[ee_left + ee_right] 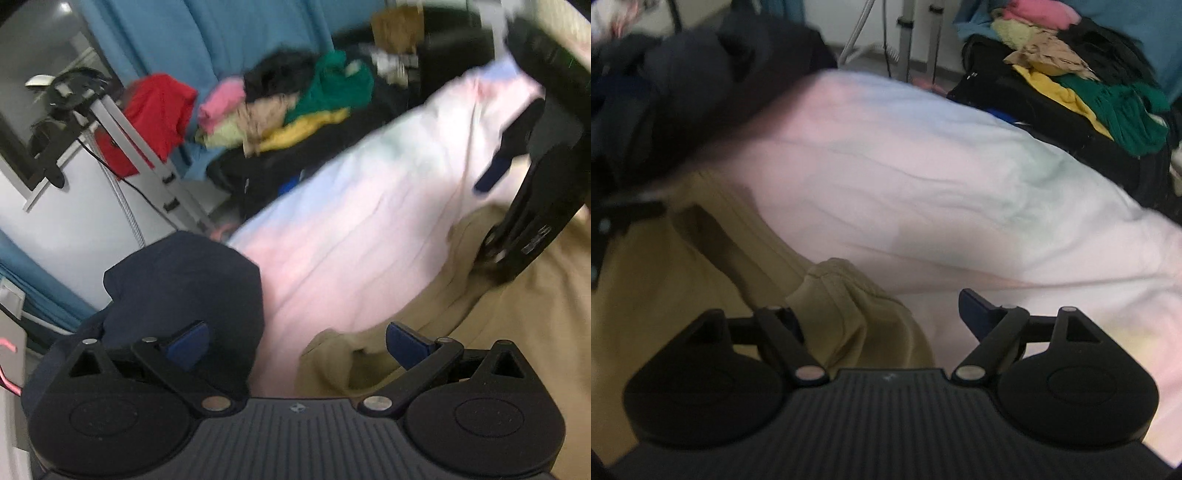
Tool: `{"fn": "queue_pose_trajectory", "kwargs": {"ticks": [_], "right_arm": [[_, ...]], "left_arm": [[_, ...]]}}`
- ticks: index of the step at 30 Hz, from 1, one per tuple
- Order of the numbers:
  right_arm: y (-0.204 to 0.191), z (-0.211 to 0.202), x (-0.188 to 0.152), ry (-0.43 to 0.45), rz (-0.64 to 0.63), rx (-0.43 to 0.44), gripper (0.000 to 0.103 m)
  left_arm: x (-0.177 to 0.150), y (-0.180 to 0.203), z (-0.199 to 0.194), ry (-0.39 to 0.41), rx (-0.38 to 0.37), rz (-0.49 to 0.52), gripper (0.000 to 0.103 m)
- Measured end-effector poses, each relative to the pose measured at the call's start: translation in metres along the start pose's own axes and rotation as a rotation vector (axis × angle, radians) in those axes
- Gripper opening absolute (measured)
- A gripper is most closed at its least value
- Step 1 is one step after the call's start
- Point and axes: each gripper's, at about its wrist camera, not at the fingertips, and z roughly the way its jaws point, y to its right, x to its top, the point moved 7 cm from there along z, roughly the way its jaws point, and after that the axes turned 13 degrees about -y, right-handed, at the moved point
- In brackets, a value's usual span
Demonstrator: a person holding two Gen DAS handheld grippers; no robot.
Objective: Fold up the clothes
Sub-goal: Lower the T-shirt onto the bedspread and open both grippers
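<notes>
Both of my tongs stand wide open, gripping nothing. My left gripper [295,343] hovers low over the tan garment [461,332], a dark navy cloth [184,284] bunched at its left finger. My right gripper [882,314] points across that tan garment [665,288], which lies on the pale pink sheet [923,184]. Heaped clothes [1071,74] sit at the sheet's far edge. Blur hides, I think, whether the fingers touch fabric.
</notes>
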Motion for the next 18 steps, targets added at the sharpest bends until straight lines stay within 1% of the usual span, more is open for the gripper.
{"fn": "queue_pose_trajectory", "kwargs": {"ticks": [2, 3, 4, 5, 6, 8, 10, 12, 14, 16, 18], "right_arm": [[0.005, -0.012, -0.008, 0.074, 0.083, 0.016, 0.082], [0.01, -0.021, -0.014, 0.126, 0.138, 0.024, 0.082], [0.013, -0.024, -0.019, 0.149, 0.182, 0.046, 0.082], [0.016, -0.022, -0.023, 0.134, 0.217, 0.073, 0.082], [0.018, -0.021, -0.028, 0.118, 0.239, 0.078, 0.082], [0.013, -0.021, -0.038, 0.083, 0.173, -0.098, 0.082], [0.002, -0.028, -0.048, 0.101, 0.061, -0.361, 0.082], [-0.013, -0.037, -0.059, 0.155, 0.016, -0.453, 0.082], [-0.028, -0.053, -0.075, 0.193, 0.079, -0.419, 0.082], [-0.047, -0.075, -0.098, 0.26, 0.155, -0.353, 0.082], [-0.067, -0.1, -0.132, 0.347, 0.245, -0.26, 0.082]], "left_arm": [[-0.008, 0.001, -0.014, 0.05, -0.026, -0.049, 0.103], [-0.012, -0.001, -0.023, 0.077, -0.039, -0.075, 0.103], [-0.022, 0.0, -0.034, 0.098, -0.045, -0.113, 0.103], [-0.031, 0.001, -0.045, 0.119, -0.051, -0.151, 0.103], [-0.041, 0.002, -0.056, 0.139, -0.057, -0.189, 0.103], [-0.068, 0.009, -0.08, 0.176, -0.041, -0.251, 0.103], [-0.1, 0.02, -0.106, 0.209, -0.021, -0.306, 0.103], [-0.134, 0.031, -0.127, 0.227, -0.016, -0.358, 0.103], [-0.164, 0.04, -0.141, 0.231, -0.028, -0.42, 0.103], [-0.197, 0.047, -0.156, 0.229, -0.054, -0.486, 0.103], [-0.227, 0.053, -0.168, 0.241, -0.071, -0.547, 0.103]]}}
